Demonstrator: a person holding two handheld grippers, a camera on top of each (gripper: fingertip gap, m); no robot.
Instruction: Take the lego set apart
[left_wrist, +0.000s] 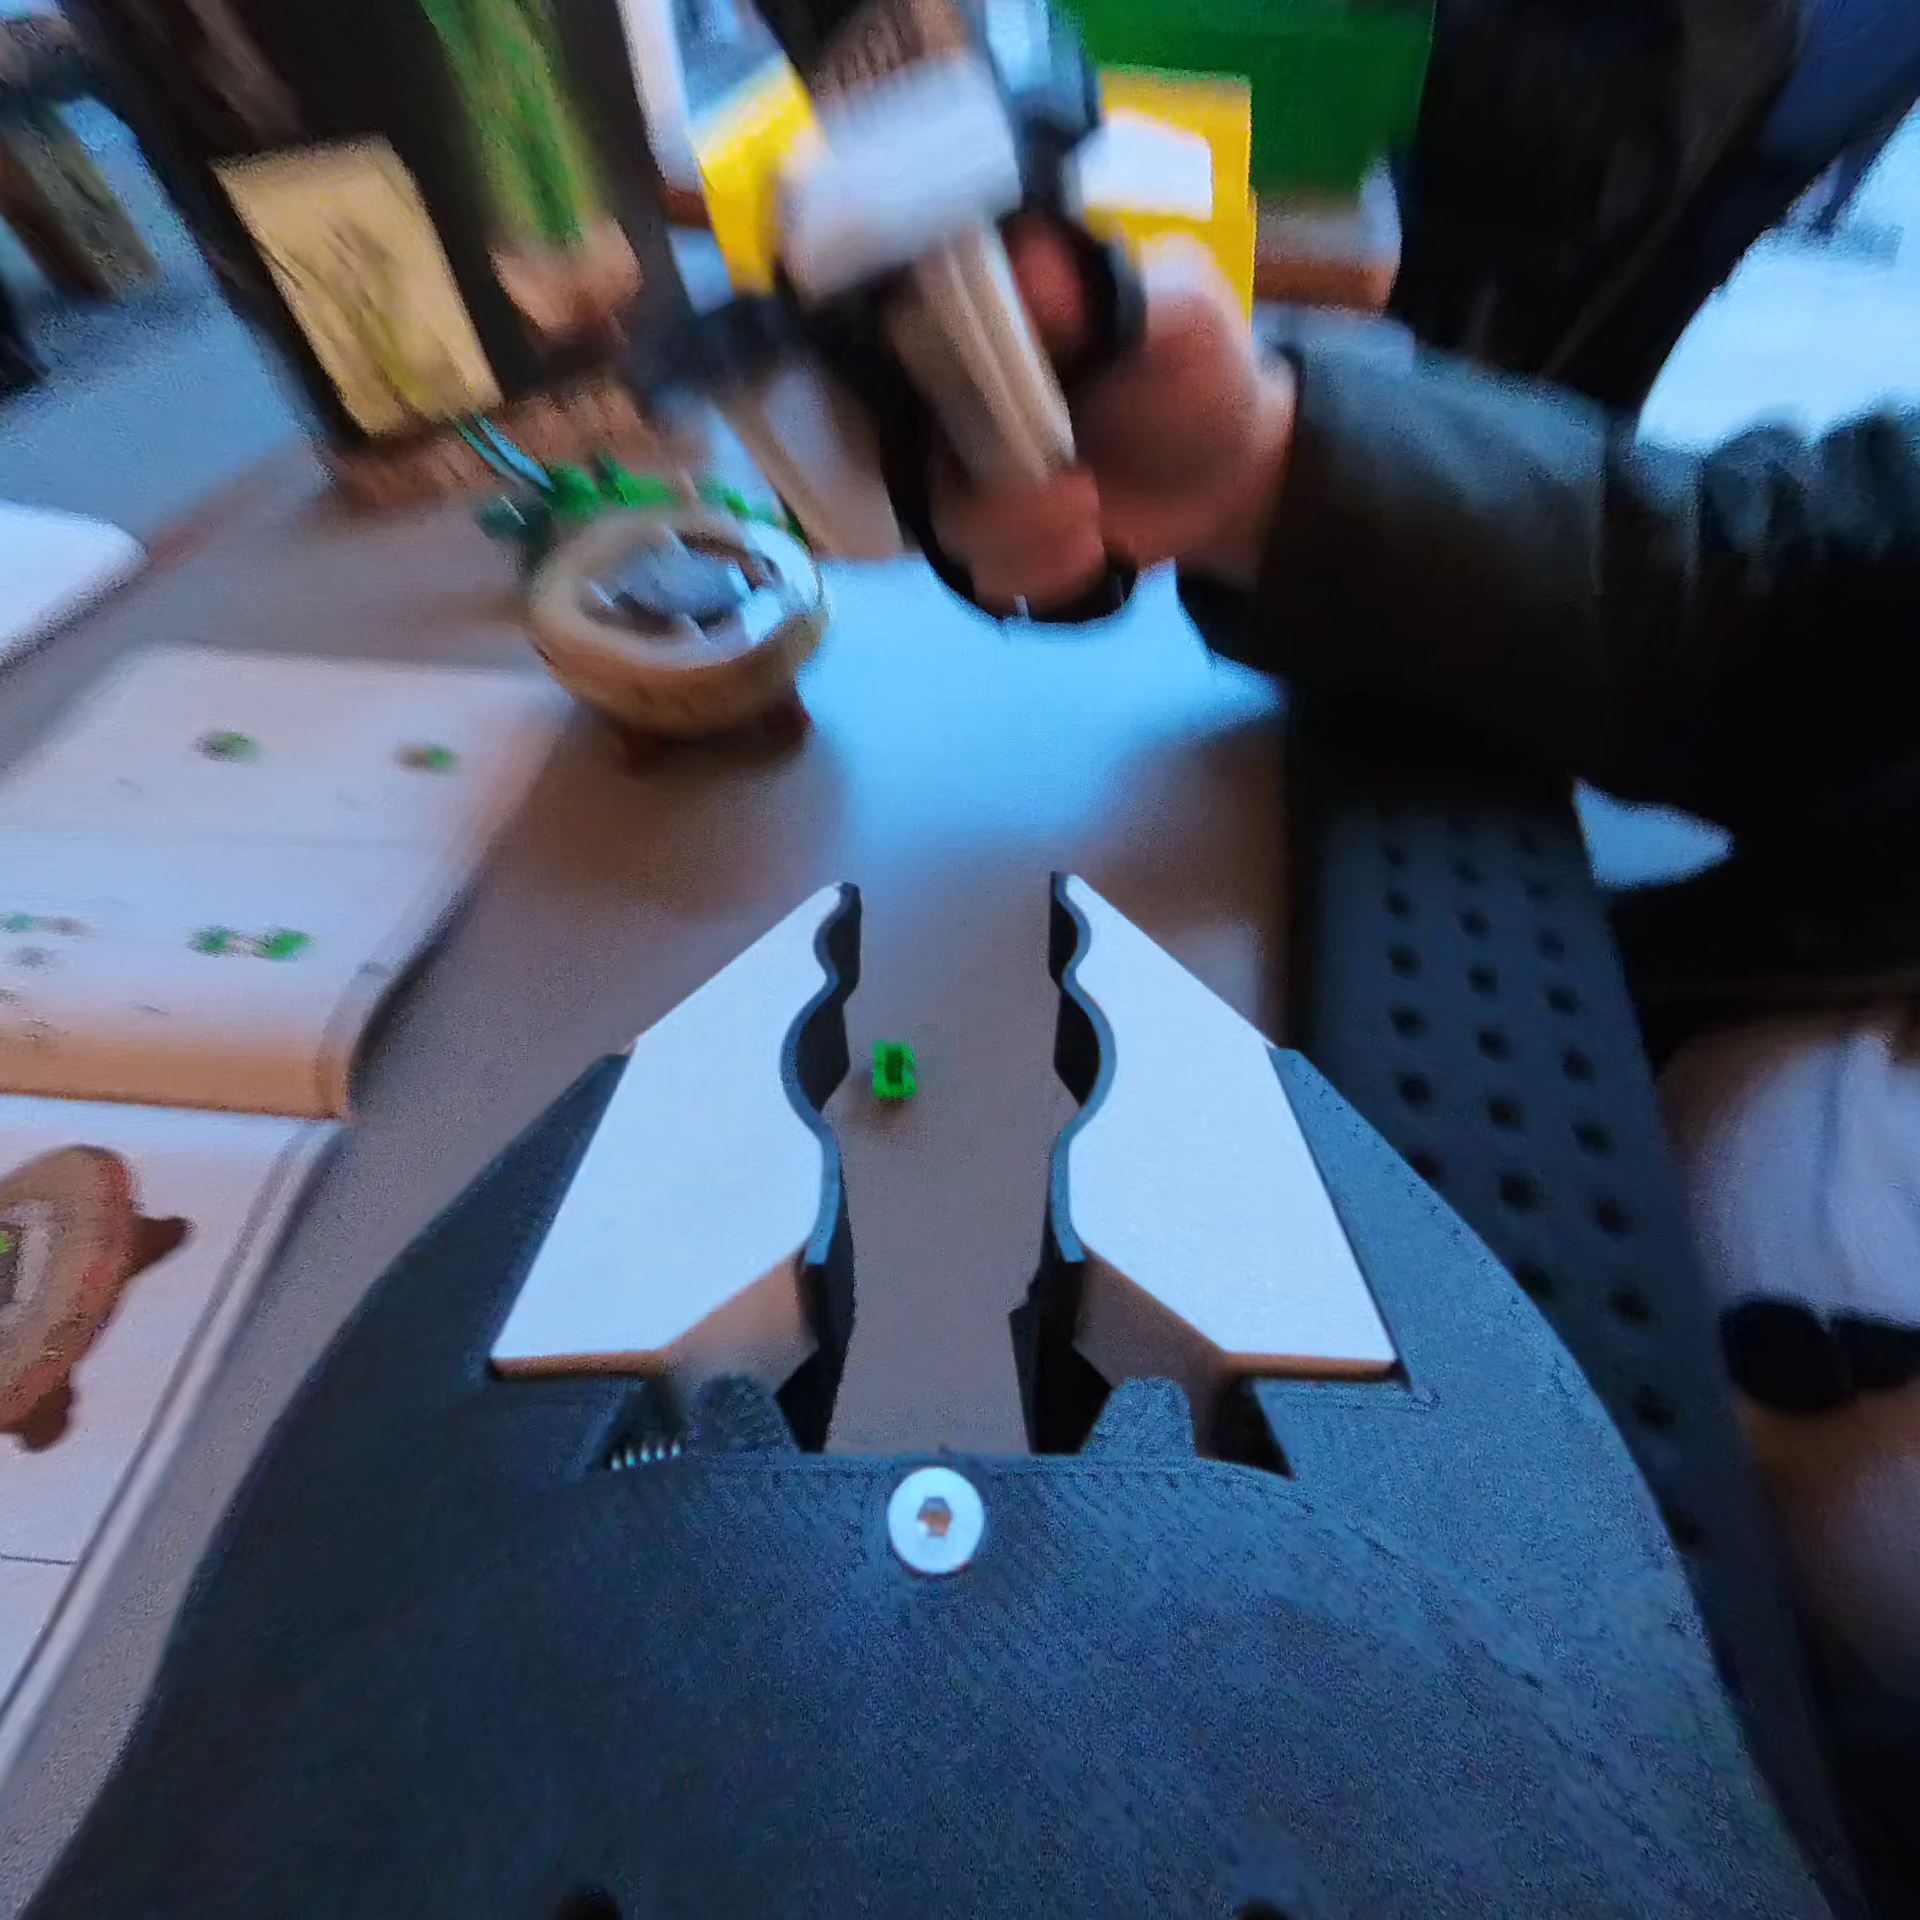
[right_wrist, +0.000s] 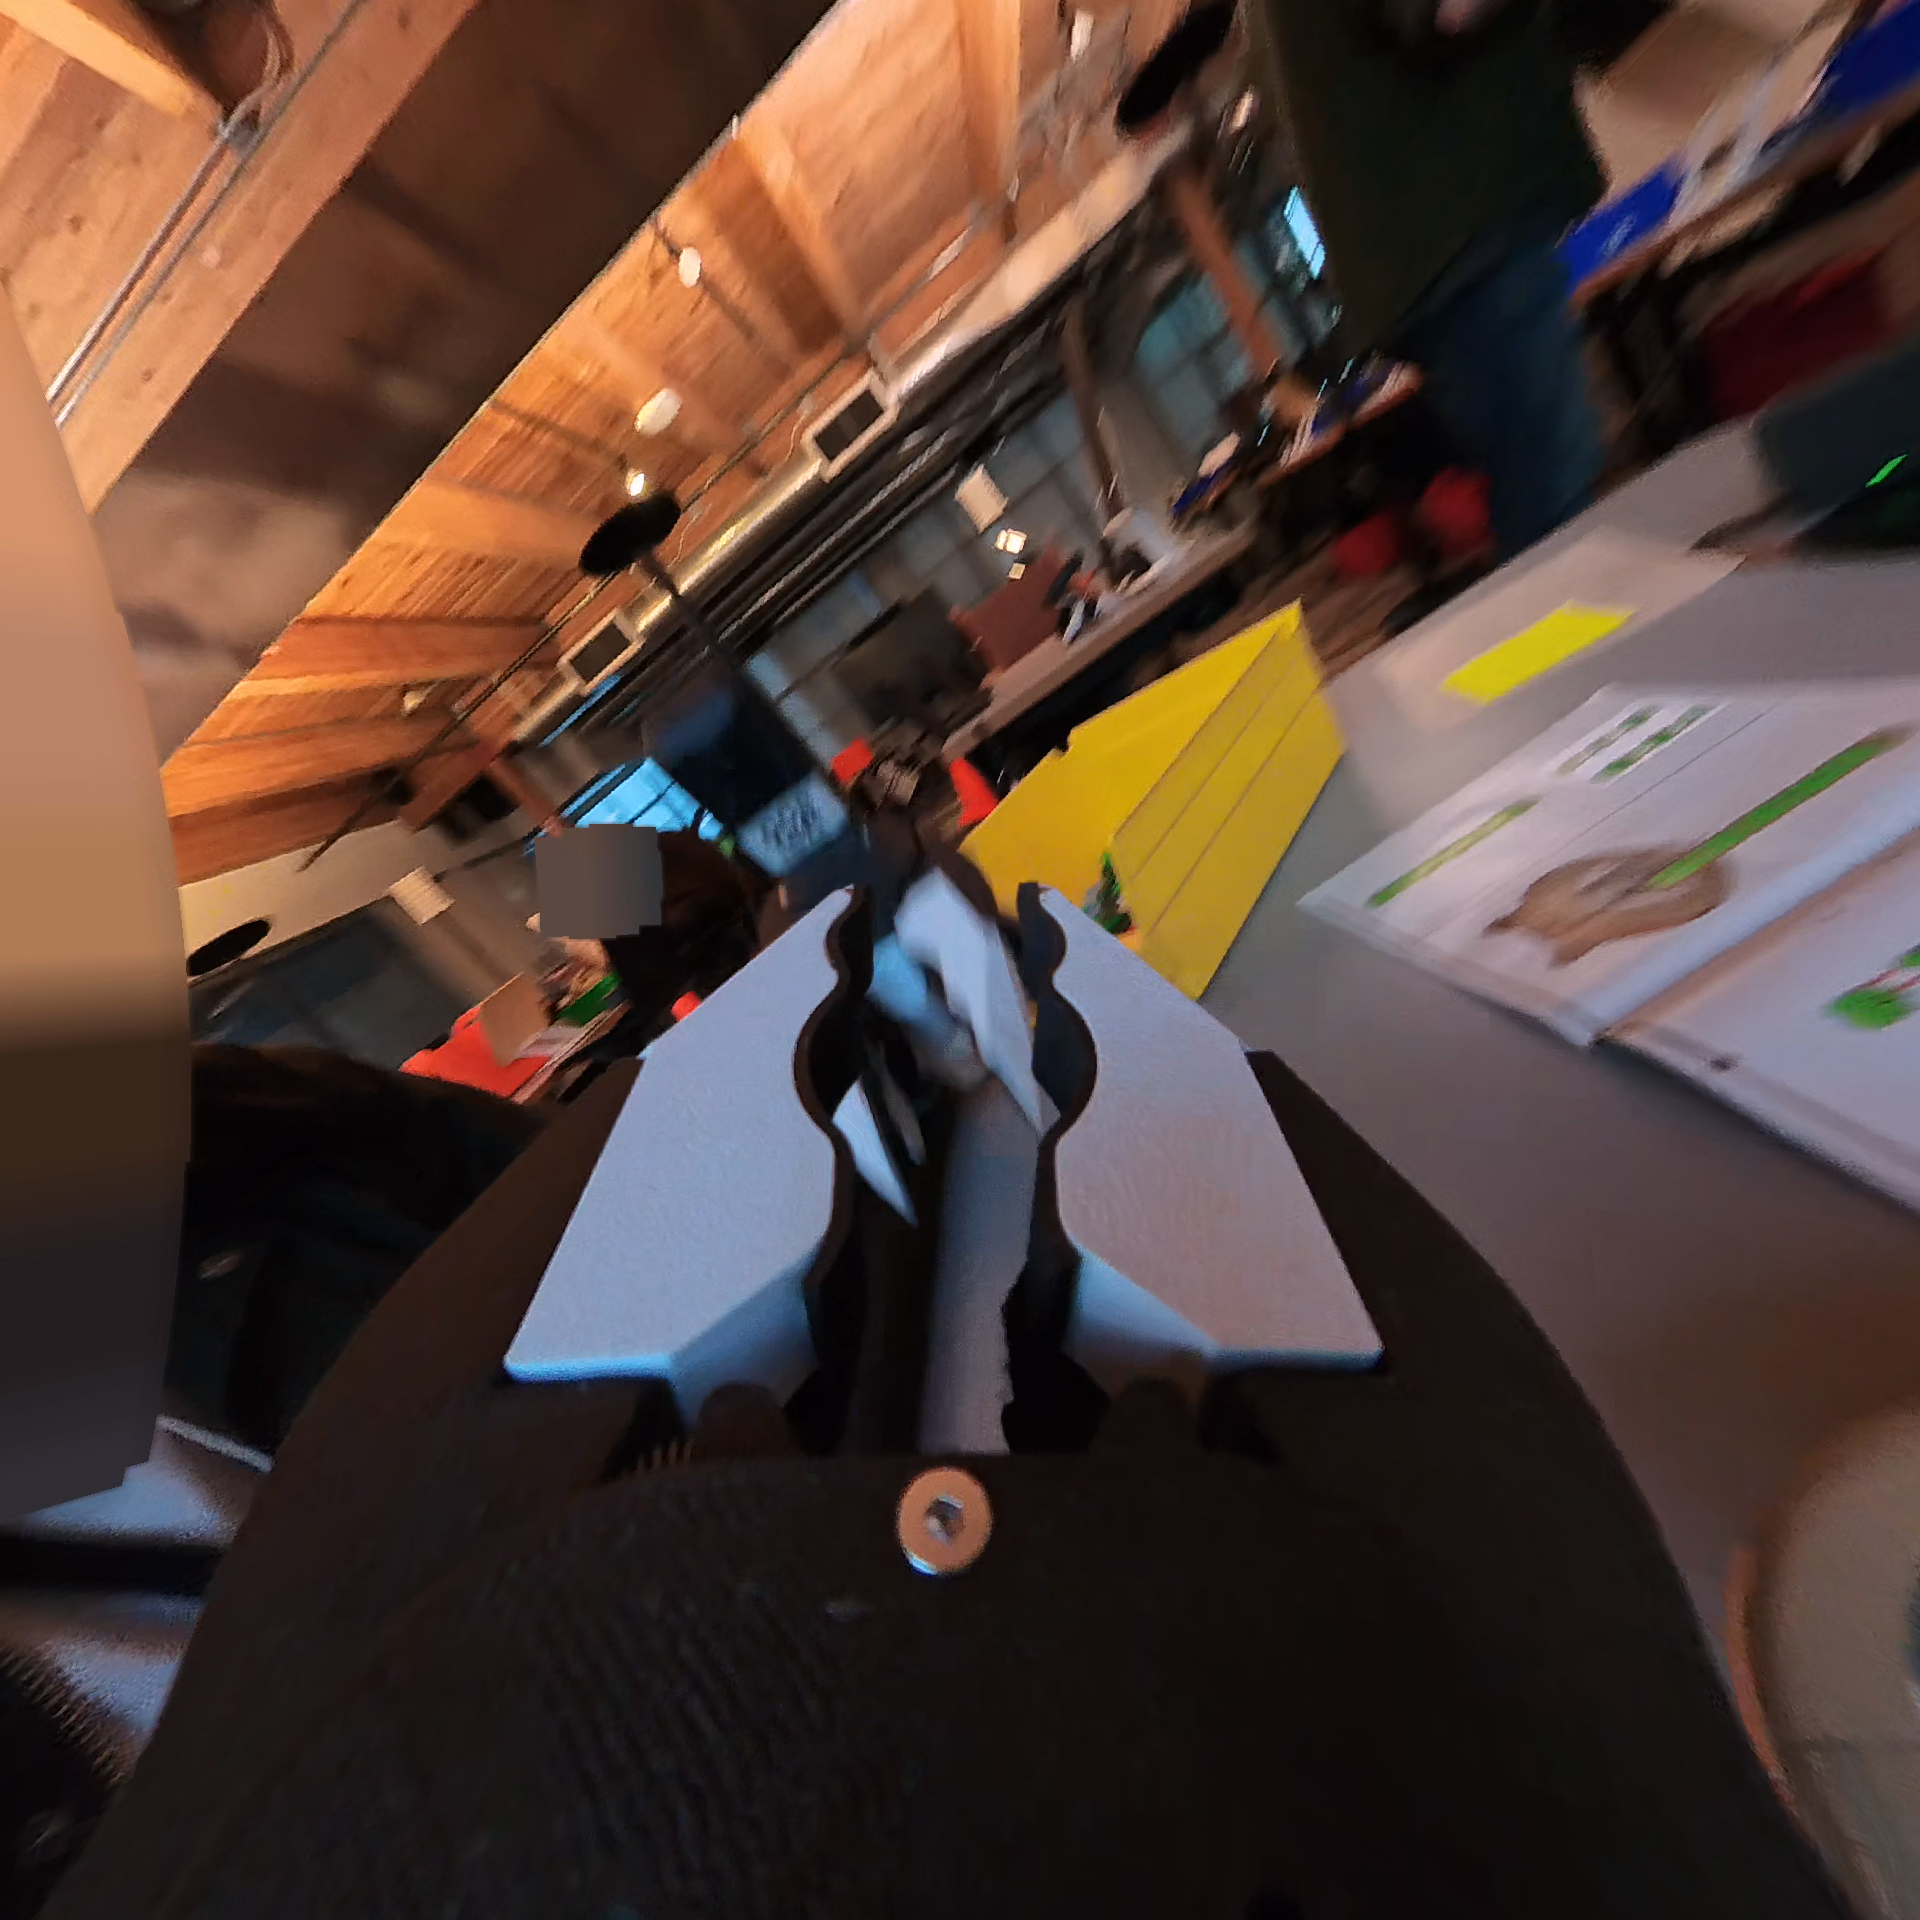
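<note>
between the fingers of the left gripper (left_wrist: 954, 904), on the table (left_wrist: 935, 810): small green lego piece (left_wrist: 894, 1070), not gripped, jaws narrow | lego set (left_wrist: 675, 613) far ahead-left | right gripper (right_wrist: 940, 904) raised, tilted, narrow gap, likely empty

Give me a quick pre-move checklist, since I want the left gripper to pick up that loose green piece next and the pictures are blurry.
1. Left gripper open: ok, a clear gap shows between its fingers.
2. Left gripper empty: ok, nothing sits between the fingers.
3. Green piece lined up: ok, it lies on the brown table inside the gap, nearer the left finger.
4. Piece lying free: ok, nothing touches it.
5. Right gripper out of the way: ok, the left wrist view shows it raised behind, near the round lego model.
6. Right gripper empty: cannot tell, blurred shapes show behind its fingers.
</note>
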